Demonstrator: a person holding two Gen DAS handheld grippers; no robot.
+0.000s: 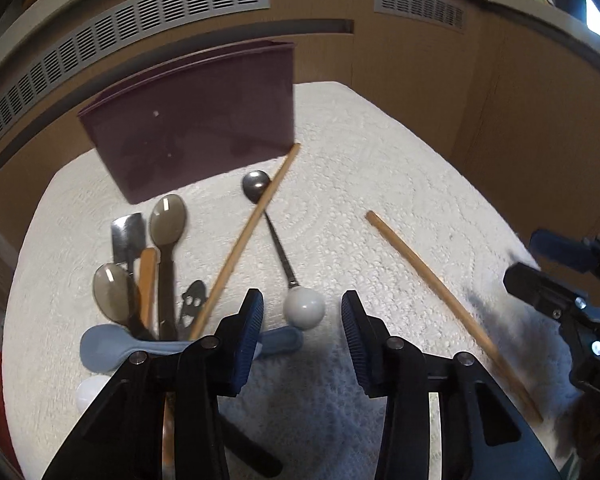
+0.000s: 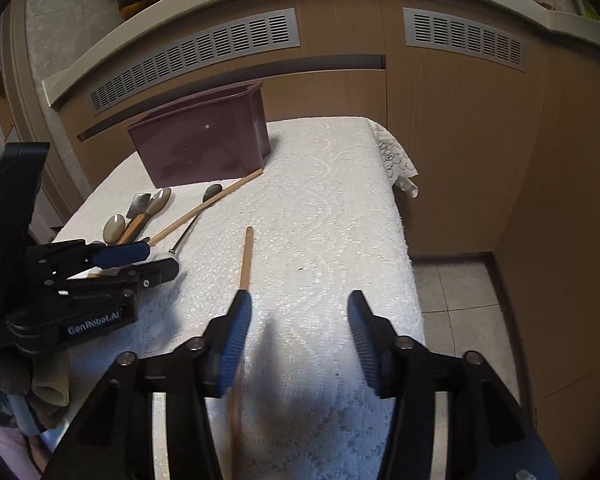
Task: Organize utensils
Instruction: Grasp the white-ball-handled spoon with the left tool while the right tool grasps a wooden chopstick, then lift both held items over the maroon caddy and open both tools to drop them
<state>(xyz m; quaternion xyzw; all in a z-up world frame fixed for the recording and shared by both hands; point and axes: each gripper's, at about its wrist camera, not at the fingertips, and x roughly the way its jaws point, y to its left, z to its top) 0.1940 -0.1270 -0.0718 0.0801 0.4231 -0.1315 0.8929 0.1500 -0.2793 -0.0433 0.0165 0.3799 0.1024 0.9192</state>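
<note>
The box was dark maroon; the worktop cloth white with embossed lace swirls; the chopsticks pale tan; one spoon light blue, seemingly plastic.

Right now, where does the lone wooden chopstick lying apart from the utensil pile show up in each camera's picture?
Left wrist view: the lone wooden chopstick runs diagonally across the right half, from centre toward the lower right.
Right wrist view: it lies near the centre, pointing away, just beyond the left finger.
Shared landmark: the dark purple plastic bin behind the utensils.
</note>
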